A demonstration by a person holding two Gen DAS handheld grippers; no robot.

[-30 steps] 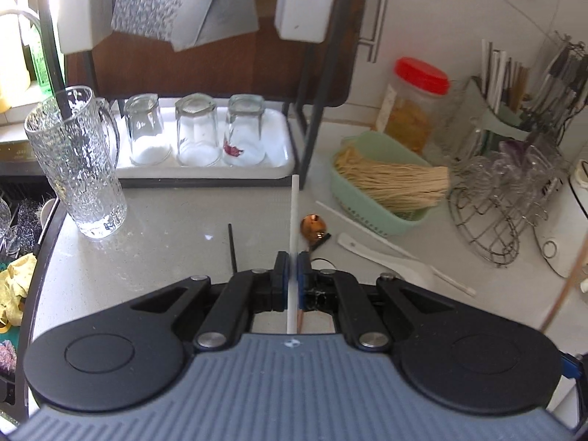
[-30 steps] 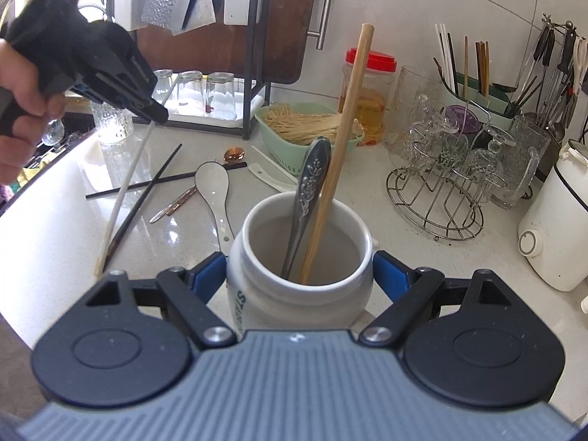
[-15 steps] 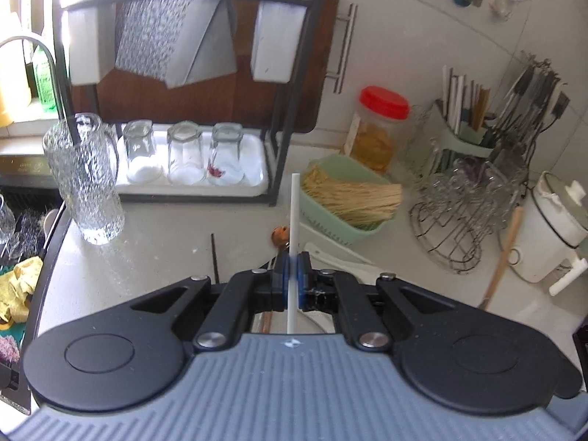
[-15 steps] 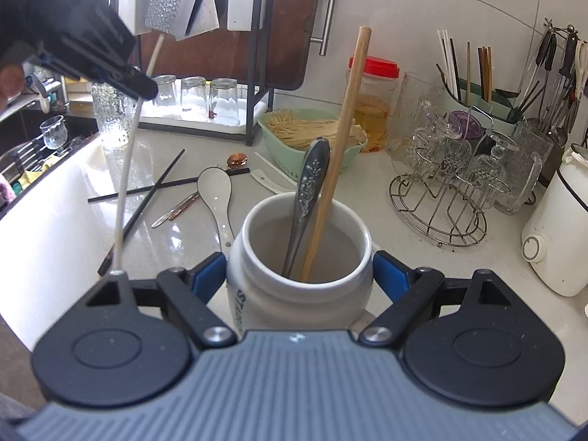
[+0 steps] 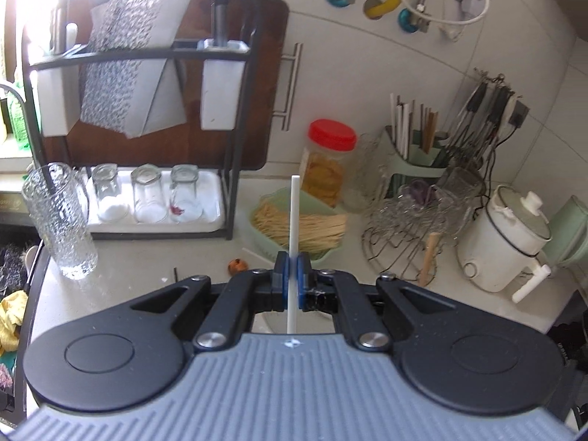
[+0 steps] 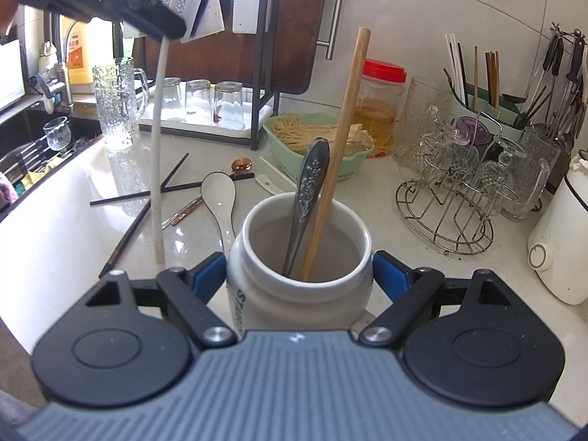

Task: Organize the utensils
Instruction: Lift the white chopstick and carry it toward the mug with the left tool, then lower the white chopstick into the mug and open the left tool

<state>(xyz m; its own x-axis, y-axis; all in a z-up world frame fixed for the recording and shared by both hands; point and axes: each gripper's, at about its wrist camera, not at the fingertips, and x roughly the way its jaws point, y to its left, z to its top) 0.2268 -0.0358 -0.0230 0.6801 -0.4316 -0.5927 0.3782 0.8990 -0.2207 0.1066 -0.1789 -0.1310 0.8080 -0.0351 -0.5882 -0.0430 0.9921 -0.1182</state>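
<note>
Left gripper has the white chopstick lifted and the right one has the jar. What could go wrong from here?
1. The left gripper pinches the white chopstick near its top, so the long hanging end could swing and miss the white jar.
2. The metal spoon and wooden chopstick already lean in the jar's mouth and may block entry.
3. A knock on the rim could tip the jar in the right gripper.

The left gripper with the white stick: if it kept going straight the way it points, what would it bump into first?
Probably the green basket of noodles. The left gripper, shut on the white chopstick, points down toward it over bare counter. Depth is hard to judge, so the chopstick's tip could arrive first.
</note>
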